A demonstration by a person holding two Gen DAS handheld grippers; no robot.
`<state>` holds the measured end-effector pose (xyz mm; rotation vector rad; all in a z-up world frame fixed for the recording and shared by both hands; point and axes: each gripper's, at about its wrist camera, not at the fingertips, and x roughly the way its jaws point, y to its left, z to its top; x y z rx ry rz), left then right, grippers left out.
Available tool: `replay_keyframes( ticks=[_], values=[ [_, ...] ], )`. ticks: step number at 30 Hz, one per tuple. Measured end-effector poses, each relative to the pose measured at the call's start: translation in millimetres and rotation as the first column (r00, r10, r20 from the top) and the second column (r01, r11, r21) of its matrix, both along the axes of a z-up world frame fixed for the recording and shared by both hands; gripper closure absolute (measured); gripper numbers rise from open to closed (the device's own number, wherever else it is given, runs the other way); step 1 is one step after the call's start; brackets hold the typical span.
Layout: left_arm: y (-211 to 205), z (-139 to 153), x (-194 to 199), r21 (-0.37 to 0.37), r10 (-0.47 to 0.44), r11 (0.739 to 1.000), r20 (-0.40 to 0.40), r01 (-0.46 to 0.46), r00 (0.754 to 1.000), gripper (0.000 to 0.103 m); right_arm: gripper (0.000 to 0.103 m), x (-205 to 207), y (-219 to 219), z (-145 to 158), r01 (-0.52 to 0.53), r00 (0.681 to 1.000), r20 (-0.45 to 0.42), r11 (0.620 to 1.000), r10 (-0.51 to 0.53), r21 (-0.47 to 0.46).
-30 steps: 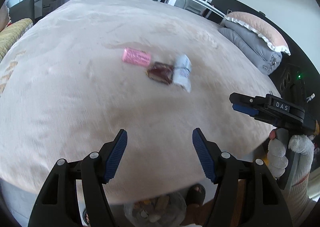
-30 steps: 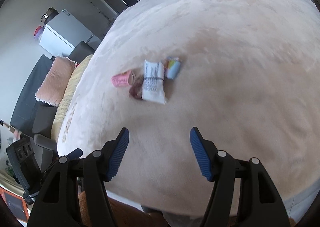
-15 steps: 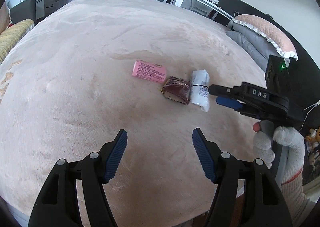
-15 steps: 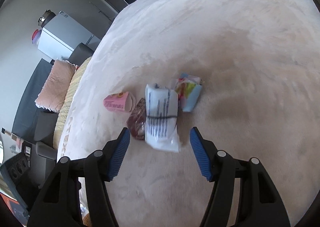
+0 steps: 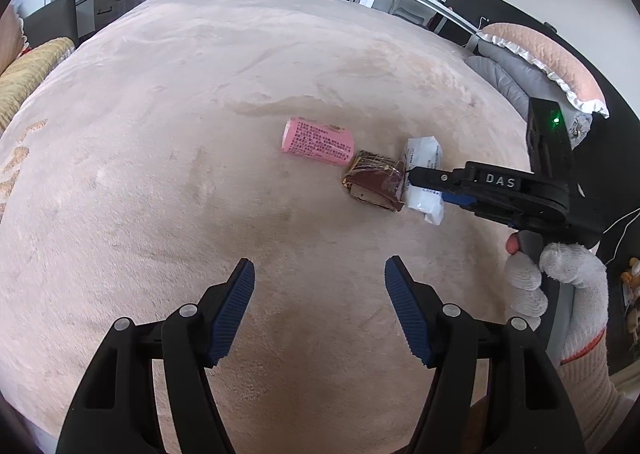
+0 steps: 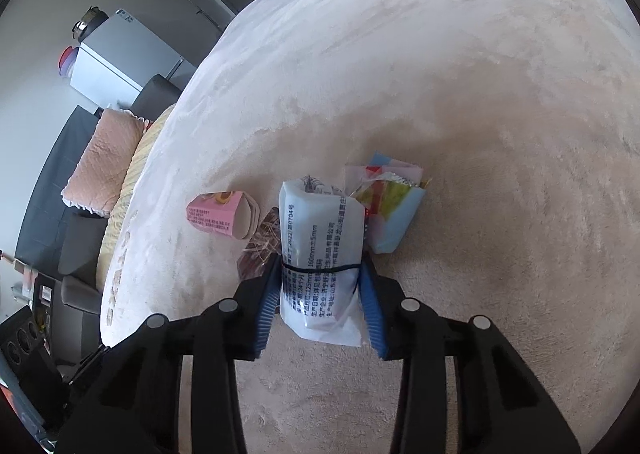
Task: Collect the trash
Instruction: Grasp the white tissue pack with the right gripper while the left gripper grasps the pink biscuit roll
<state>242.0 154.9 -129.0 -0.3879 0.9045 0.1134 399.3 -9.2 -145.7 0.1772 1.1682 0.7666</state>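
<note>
On a beige plush bed cover [image 5: 168, 182], the right gripper [image 6: 322, 294] clamps its blue pads against both sides of a white printed packet [image 6: 320, 250]. A brown wrapper [image 5: 376, 180] touches the packet at its 9 o'clock; a pink packet [image 5: 318, 141] lies beyond. A colourful wrapper [image 6: 390, 206] sits at 1 o'clock. The left gripper [image 5: 320, 310] hovers spread wide, holding nothing.

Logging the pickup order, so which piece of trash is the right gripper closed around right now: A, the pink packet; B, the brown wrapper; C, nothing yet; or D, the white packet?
D: the right gripper has a blue pad pressed on each side of the white packet, which lies on the bed.
</note>
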Motion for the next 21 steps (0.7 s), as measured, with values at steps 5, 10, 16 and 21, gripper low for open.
replay_keyframes(
  ticks=[5, 10, 16, 21],
  values=[
    [-2.8, 2.8, 10.2, 0.026, -0.015, 1.0, 0.007, 0.015, 1.0, 0.027, 0.065, -3.8, -5.6, 7.5, -0.004, 1.0, 0.016, 1.0, 0.004, 0.011],
    [-3.8, 1.0, 31.2, 0.068, -0.027, 0.997, 0.005, 0.026, 1.0, 0.027, 0.065, -12.3, -18.5, 22.5, -0.009, 0.999, 0.036, 1.0, 0.008, 0.022],
    [-2.5, -6.5, 69.0, 0.115, -0.033, 0.993, -0.006, 0.034, 0.999, 0.025, 0.065, -25.9, -37.7, 42.5, -0.012, 0.997, 0.078, 0.999, 0.009, 0.033],
    [1.5, -14.4, 98.0, 0.156, -0.018, 0.987, -0.027, 0.022, 0.999, 0.024, 0.065, -34.6, -51.7, 46.8, -0.012, 0.996, 0.089, 0.999, 0.009, 0.035]
  ],
)
